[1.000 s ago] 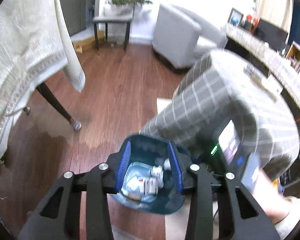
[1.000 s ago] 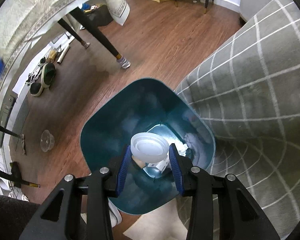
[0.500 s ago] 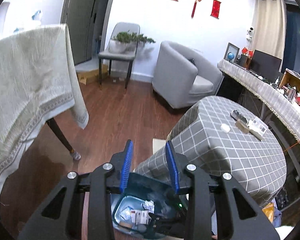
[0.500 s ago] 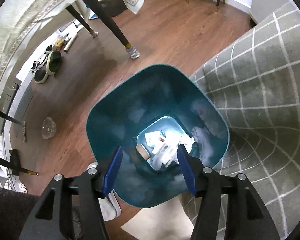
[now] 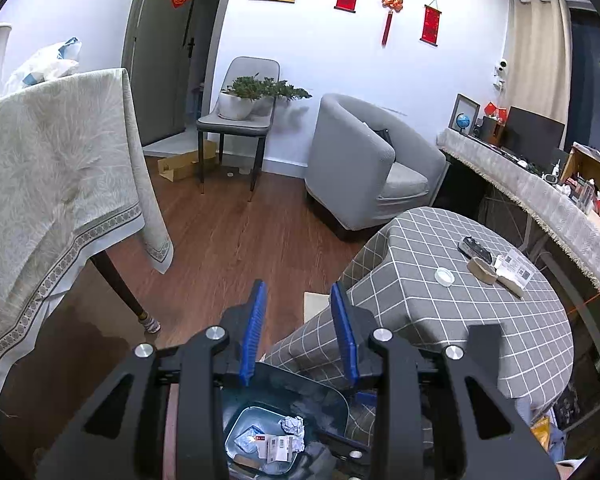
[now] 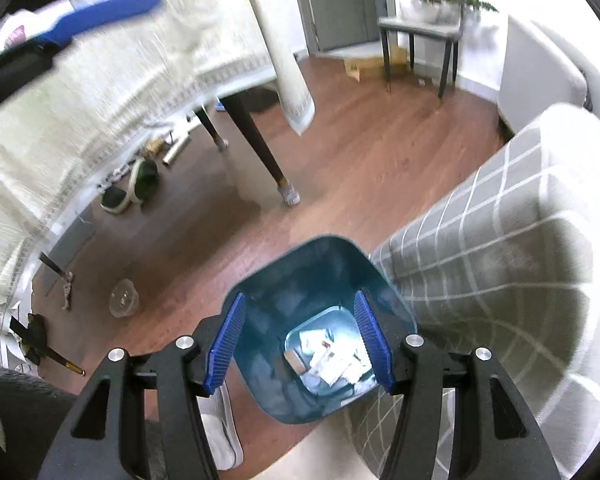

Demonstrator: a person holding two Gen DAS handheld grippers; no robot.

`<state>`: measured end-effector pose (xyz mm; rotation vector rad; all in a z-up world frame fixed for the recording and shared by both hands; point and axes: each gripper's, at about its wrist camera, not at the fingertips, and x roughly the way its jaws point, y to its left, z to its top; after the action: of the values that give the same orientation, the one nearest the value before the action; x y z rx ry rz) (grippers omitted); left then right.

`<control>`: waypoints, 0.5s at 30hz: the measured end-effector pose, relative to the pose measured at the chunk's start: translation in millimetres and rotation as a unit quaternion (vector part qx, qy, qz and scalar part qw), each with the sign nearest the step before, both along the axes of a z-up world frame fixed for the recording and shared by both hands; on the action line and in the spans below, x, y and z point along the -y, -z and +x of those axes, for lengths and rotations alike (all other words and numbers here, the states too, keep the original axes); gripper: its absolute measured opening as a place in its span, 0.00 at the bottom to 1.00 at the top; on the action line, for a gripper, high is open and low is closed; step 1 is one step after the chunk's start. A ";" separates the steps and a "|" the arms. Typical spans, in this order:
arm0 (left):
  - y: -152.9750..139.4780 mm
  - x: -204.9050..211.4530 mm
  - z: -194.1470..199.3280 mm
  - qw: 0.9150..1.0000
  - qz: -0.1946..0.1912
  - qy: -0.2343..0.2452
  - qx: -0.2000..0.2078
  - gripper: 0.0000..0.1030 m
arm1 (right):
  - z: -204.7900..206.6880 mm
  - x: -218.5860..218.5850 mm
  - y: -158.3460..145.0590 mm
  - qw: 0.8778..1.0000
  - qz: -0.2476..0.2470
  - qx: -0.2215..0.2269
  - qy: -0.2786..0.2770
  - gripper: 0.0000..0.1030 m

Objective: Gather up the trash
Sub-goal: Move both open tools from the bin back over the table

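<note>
While the teal bin [image 6: 320, 344] on the floor beside the checked counter [image 5: 480, 320] already holds crumpled paper and wrappers [image 5: 276, 440], some trash is left: a small white lid [image 5: 445, 276] and cardboard scraps [image 5: 488, 272] lie on the counter. The right gripper [image 6: 300, 340] is spread and empty above the bin. The left gripper [image 5: 298, 332] has a narrow gap and pinches nothing.

teal plastic trash bin [image 6: 300, 280] upright on floor, touching grey checked table cloth [image 6: 500, 260]; crumpled white paper scraps [image 6: 332, 360] at bin bottom.
</note>
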<state>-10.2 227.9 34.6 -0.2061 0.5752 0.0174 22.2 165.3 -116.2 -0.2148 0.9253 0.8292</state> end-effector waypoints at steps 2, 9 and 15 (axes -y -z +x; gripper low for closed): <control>-0.8 3.8 2.8 1.000 -0.003 0.000 0.001 0.35 | -1.7 5.4 -12.0 1.000 0.009 0.012 -0.001 0.56; -9.9 26.0 15.1 1.000 -0.004 0.006 0.013 0.35 | 4.1 40.7 -45.0 0.998 0.034 0.050 0.021 0.56; -8.3 53.7 33.7 1.000 0.002 0.027 0.010 0.37 | 15.6 83.1 -63.8 0.993 0.043 0.091 0.055 0.59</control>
<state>23.4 174.2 42.8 -0.1873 0.5614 -0.0353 37.8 82.2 -52.4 -0.1604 0.7232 0.7318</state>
